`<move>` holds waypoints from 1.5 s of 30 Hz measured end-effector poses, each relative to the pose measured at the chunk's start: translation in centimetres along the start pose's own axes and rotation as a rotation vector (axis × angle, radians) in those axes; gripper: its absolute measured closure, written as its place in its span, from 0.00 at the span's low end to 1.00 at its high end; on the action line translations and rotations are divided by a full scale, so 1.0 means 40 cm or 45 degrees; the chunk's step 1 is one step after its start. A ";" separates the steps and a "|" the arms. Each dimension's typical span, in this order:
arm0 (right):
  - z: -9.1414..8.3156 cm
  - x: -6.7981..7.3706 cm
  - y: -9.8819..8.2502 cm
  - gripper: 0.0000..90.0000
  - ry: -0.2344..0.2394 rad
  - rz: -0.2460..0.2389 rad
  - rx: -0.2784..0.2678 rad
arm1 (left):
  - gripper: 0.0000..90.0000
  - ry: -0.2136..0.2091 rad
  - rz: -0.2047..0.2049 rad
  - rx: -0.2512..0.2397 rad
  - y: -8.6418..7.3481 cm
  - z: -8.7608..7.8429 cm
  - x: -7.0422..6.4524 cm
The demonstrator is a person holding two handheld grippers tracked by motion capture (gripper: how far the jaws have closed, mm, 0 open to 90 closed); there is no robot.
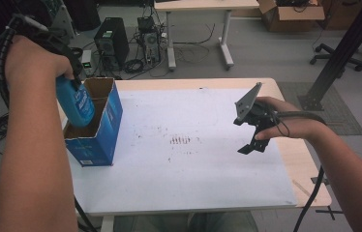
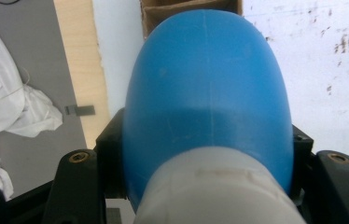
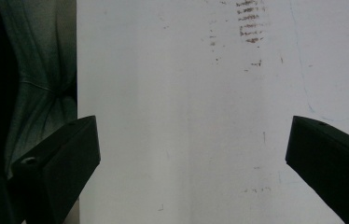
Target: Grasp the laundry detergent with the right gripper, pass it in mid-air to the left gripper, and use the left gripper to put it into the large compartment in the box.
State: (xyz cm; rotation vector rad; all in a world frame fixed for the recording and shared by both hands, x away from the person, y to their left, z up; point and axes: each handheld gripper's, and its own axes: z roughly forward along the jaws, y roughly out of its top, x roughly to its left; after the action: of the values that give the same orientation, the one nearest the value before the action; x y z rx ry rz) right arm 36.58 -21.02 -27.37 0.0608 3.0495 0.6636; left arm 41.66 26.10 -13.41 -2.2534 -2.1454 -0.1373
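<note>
Blue bottle point(image 1: 76, 102) — between left tool point(image 1: 70, 77) jaws, over box point(image 1: 102, 126)

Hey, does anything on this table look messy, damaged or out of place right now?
Only the white mat: brownish marks, like dried smears in short rows, dirty its middle. The blue box stands upright with its top open, and the blue bottle looks intact.
</note>
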 end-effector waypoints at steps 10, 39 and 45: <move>-0.005 0.002 -0.001 0.04 -0.005 0.003 0.000 | 0.43 -0.022 0.018 0.030 0.004 0.070 0.004; -0.006 0.010 0.000 0.04 0.008 -0.003 0.009 | 0.43 -0.046 0.026 0.097 0.013 0.278 -0.010; -0.005 0.011 -0.001 0.04 0.009 -0.003 0.009 | 0.43 -0.056 0.021 0.104 0.009 0.309 -0.007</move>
State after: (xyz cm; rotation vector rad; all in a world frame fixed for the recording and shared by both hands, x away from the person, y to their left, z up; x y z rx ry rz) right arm 36.13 -21.12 -27.22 0.0545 3.0586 0.6547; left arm 42.58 26.81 -25.71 -2.2490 -2.1116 0.0011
